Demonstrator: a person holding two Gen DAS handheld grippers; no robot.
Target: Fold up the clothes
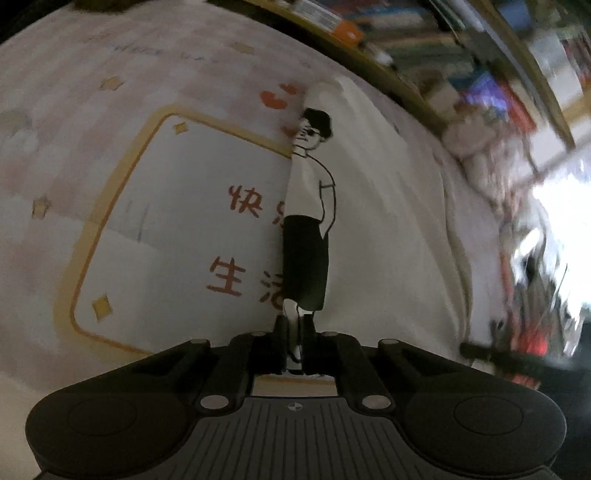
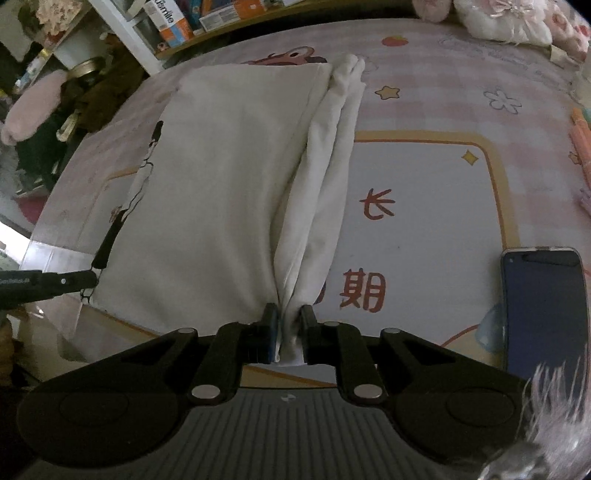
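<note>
A white T-shirt with a black cartoon figure printed on it lies partly folded on a pink patterned mat. In the right wrist view, a raised ridge of its cloth runs from the far edge down to my right gripper, which is shut on the near end of that ridge. My left gripper is shut on the shirt's folded edge at the figure's feet. The right wrist view also shows the left gripper, at the shirt's near left corner.
A dark phone lies on the mat to the right of the shirt. Shelves of books stand beyond the far edge, and plush cushions sit at the far right. A fluffy pale sleeve shows at the bottom right.
</note>
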